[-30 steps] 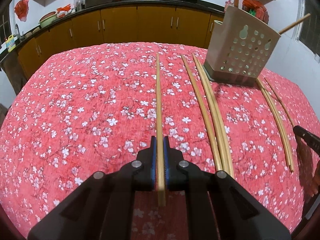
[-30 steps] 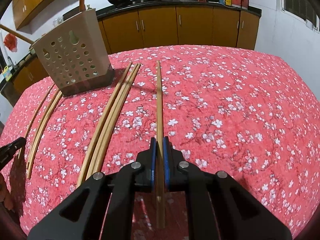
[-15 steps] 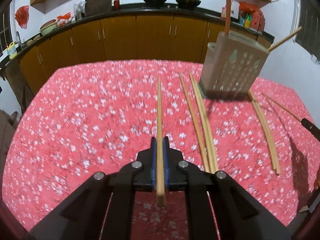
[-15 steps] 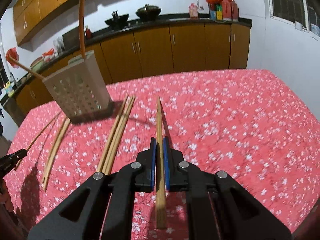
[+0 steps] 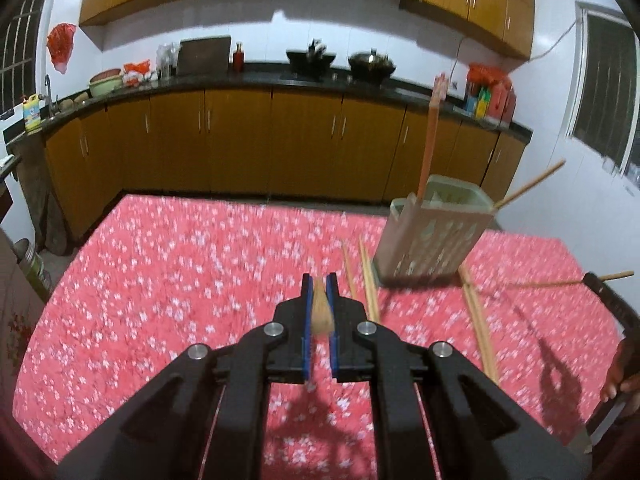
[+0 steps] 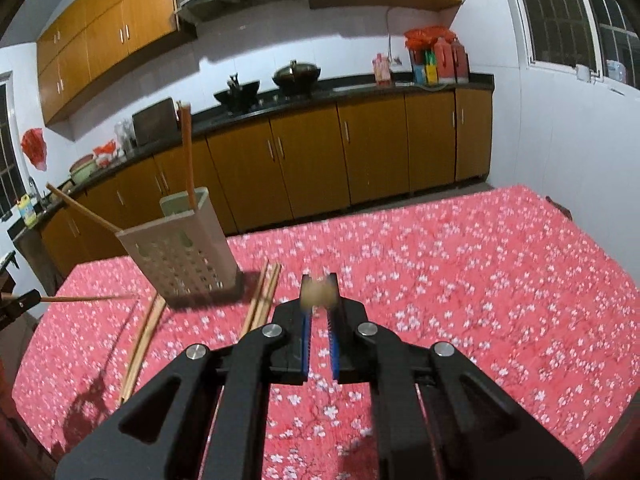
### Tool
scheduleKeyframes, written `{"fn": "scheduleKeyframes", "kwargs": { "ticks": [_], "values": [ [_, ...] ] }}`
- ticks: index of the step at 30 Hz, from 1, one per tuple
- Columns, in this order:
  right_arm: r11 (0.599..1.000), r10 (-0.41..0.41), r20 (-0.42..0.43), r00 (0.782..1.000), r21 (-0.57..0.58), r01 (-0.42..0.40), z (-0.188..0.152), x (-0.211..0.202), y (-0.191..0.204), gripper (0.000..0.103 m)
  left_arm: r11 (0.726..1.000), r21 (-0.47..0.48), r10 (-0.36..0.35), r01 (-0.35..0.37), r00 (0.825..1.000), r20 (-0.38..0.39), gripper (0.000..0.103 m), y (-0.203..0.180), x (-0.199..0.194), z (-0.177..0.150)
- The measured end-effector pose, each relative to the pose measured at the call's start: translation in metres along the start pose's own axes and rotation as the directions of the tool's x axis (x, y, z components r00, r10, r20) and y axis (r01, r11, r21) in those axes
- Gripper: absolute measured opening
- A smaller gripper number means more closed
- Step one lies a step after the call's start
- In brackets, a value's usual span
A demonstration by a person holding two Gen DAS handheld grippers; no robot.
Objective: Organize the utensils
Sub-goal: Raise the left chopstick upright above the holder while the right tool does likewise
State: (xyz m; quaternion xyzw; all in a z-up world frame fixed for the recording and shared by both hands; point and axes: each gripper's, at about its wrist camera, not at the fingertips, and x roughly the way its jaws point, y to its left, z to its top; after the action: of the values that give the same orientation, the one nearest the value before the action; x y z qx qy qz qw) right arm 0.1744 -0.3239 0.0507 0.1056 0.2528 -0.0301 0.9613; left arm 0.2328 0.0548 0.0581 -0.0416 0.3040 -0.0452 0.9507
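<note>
Both grippers pinched a chopstick each, lifted clear of the table — the left gripper (image 5: 319, 296) held its stick (image 5: 321, 312) foreshortened between the blue pads, the right gripper (image 6: 319, 292) held its stick (image 6: 318, 294) end-on, a blurred round butt at the fingertips. Both views were motion-blurred.

Risks, as a guess: both sticks were gripped near one end, so the long free part could swing or slip in the pads during a fast move. The holder (image 5: 434, 236) looked light and tall; a stick tip striking its wall or rim instead of the opening could tip it or shove it along the cloth (image 5: 180, 272). The two sticks already standing in the holder — a reddish one (image 5: 429, 144) upright, a tan one (image 5: 532, 182) leaning out the side — could block entry or get knocked. Two arms heading for one opening could cross; in the left view the other gripper's stick (image 5: 560, 282) already reached toward the holder.

The holder was beige plastic with perforated walls, near the far edge of the table. Loose chopsticks (image 5: 366, 280) lay flat just beside it on one side, and another pair (image 5: 478, 316) lay on the other. All pale bamboo, thin, long.
</note>
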Motion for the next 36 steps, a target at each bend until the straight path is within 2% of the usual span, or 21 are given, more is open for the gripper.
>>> {"fn": "scheduleKeyframes", "kwargs": {
  "ticks": [2,11,18,26,30,36],
  "values": [
    [1.000,0.002,0.009,1.000,-0.001,-0.002,0.001,-0.002,0.001,0.008,1.000,-0.008,-0.007,0.008,1.000,0.030,0.008,-0.001,-0.007,0.007],
    [1.000,0.006,0.038,0.999,-0.008,-0.006,0.008,-0.007,0.006,0.008,1.000,-0.002,-0.014,0.014,0.997,0.074,0.008,-0.005,-0.017,0.022],
    [0.995,0.101,0.069,0.993,-0.012,-0.100,0.039,-0.029,0.020,0.008,0.994,0.056,-0.096,0.090,0.990,0.104,0.008,-0.022,-0.042,0.040],
    [0.972,0.233,0.157,0.960,-0.052,-0.228,0.072,-0.065,0.047,0.008,0.973,0.109,-0.218,0.204,0.966,0.138,0.008,-0.045,-0.073,0.059],
    [0.966,0.258,0.211,0.943,-0.078,-0.247,0.086,-0.072,0.059,0.008,0.973,0.128,-0.215,0.193,0.959,0.186,0.008,-0.055,-0.080,0.074],
    [0.961,0.276,0.281,0.919,-0.111,-0.255,0.105,-0.064,0.082,0.008,0.974,0.086,-0.226,0.210,0.942,0.250,0.008,-0.067,-0.077,0.102]
  ]
}}
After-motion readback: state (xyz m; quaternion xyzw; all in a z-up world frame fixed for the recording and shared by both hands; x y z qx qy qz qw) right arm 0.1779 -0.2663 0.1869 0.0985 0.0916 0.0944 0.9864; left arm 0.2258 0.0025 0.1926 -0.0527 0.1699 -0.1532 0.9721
